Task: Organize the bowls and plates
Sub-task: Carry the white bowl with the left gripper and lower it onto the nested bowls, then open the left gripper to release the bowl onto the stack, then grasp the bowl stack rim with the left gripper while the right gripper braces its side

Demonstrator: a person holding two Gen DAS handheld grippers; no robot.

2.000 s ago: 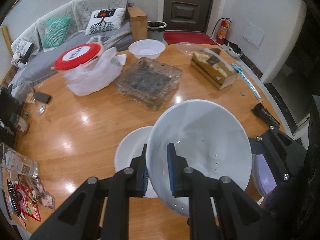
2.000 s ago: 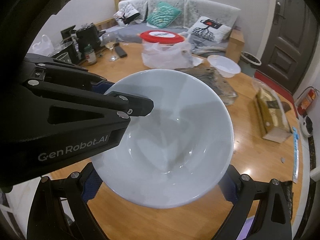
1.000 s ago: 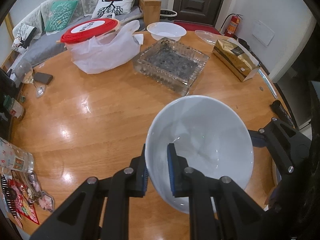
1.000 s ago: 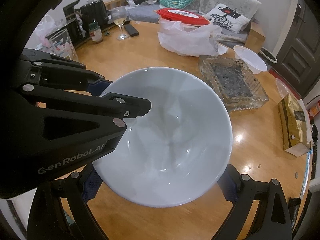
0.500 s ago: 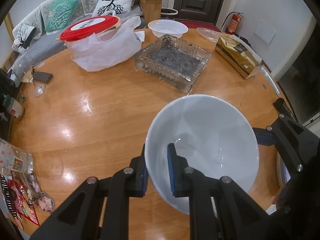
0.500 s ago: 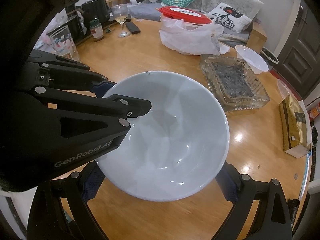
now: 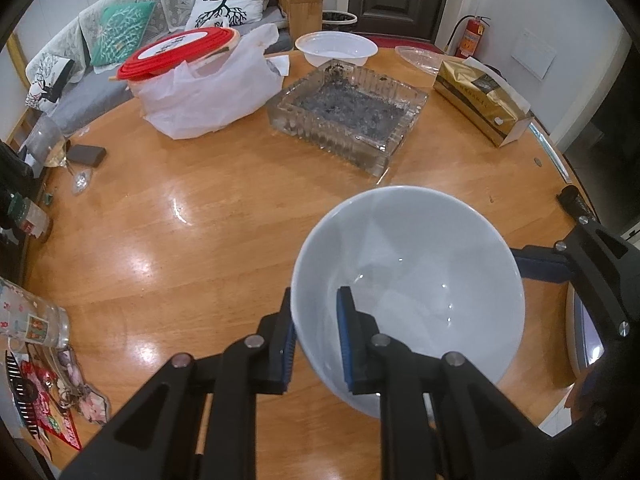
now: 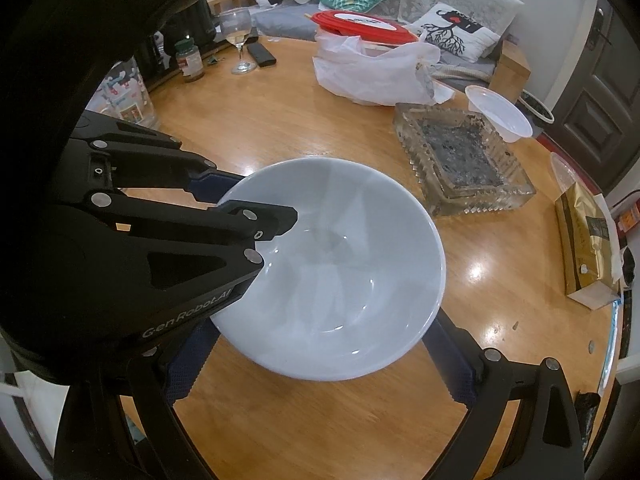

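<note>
Left tongs (image 7: pixel 316 332) pinch the white bowl's (image 7: pixel 416 264) rim; right tongs (image 8: pixel 320 360) stand spread wide around it, over the table (image 7: pixel 180 216).

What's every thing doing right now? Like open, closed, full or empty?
white bowl, empty, rim pinched
left gripper, shut on the white bowl
right gripper, jaws wide either side of the white bowl, touching unclear
glass ashtray, upright, dirty with ash
wine glass, upright, partly filled
red-lidded tub, lid on
plastic bowl, upright, empty
</note>
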